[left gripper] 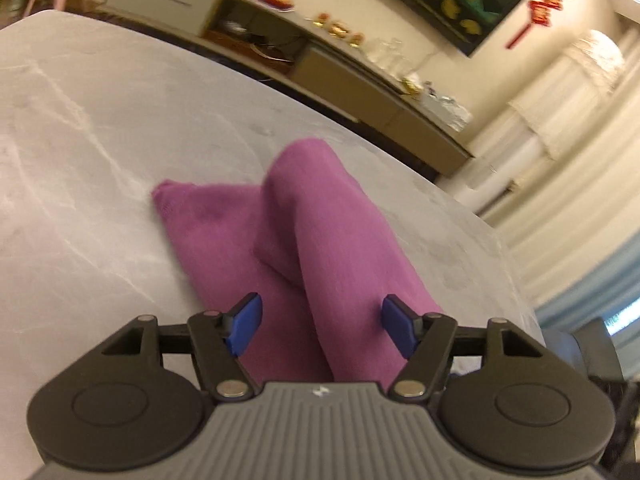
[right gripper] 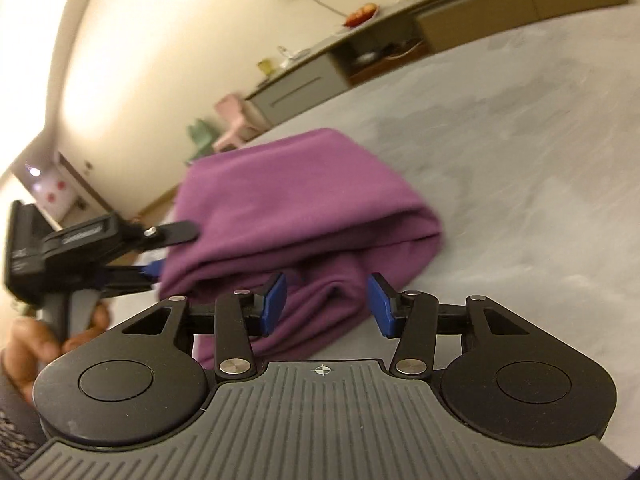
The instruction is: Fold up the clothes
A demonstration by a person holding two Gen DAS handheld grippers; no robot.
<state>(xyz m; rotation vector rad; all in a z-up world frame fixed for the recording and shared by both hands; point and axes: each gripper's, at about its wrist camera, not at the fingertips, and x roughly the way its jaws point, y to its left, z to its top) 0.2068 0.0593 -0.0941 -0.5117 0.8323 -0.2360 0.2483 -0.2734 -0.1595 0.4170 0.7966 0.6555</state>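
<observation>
Purple garment on grey bench, long axis running straight ahead of left gripper. Both jaws open, empty. Right gripper equally near, over folded edge.

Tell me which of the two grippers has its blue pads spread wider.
The left gripper: its blue pads stand visibly farther apart over the purple knitted garment than the right gripper's do.

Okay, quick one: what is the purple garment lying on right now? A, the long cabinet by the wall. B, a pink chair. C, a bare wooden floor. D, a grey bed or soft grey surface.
D: the purple garment lies bunched on the grey surface, which spreads around it in both wrist views; the cabinet stands well behind.
</observation>
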